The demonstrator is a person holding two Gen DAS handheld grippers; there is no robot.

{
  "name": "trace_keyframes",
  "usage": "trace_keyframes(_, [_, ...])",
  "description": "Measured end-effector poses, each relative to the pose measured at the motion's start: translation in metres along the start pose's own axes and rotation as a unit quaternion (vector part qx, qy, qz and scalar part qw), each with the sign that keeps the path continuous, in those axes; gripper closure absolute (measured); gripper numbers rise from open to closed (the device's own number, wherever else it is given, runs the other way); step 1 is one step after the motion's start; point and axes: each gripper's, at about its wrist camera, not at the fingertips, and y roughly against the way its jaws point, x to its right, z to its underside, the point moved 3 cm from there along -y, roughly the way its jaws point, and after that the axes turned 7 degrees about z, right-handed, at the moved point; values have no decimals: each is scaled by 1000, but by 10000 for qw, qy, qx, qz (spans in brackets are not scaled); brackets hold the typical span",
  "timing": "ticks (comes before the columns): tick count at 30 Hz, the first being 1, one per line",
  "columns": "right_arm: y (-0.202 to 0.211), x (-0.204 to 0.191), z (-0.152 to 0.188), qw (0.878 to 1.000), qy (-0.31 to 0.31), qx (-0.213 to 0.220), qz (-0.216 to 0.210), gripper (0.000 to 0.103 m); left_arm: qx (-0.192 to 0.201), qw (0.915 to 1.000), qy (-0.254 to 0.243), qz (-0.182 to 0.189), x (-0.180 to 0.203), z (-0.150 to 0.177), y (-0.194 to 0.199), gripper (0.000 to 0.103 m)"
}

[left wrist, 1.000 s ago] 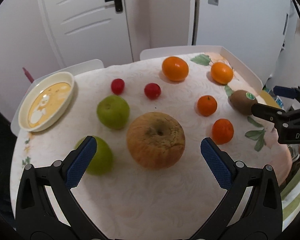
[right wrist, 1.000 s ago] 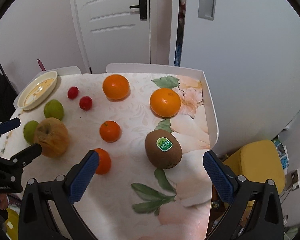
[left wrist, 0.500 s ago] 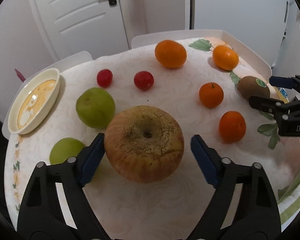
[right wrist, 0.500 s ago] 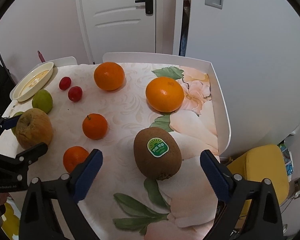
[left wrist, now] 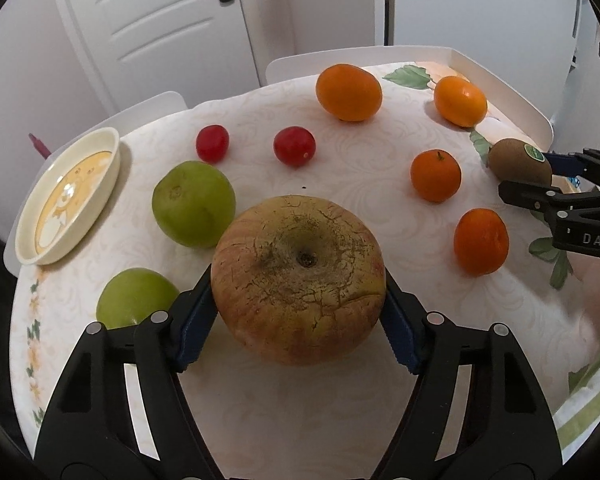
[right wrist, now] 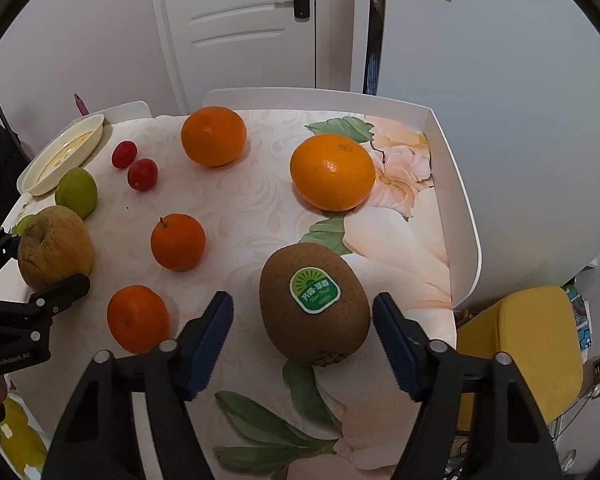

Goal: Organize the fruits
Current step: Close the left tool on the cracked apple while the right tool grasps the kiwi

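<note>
My left gripper is shut on a big wrinkled yellow-red apple, its pads against both sides; the apple also shows in the right wrist view. My right gripper is open around a brown kiwi with a green sticker; the left pad stands clear of it, the right pad is close. The kiwi also shows in the left wrist view. Two green apples, two red fruits, two large oranges and two small tangerines lie on the table.
A cream dish sits at the table's far left edge. White chair backs ring the far and right sides of the table. A yellow stool stands below on the right. A white door is behind.
Both grippers moved forward and narrowed. The left one closed onto the big apple. The right one came around the kiwi.
</note>
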Motion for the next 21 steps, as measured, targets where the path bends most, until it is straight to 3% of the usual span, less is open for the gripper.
trace_keyframes(7, [-2, 1, 1, 9998, 38, 41, 173, 55, 37, 10000, 18, 20, 1, 1, 1, 25])
trace_keyframes(21, [9, 3, -3, 9998, -21, 124, 140, 58, 165, 9997, 175, 64, 0, -2, 16, 25])
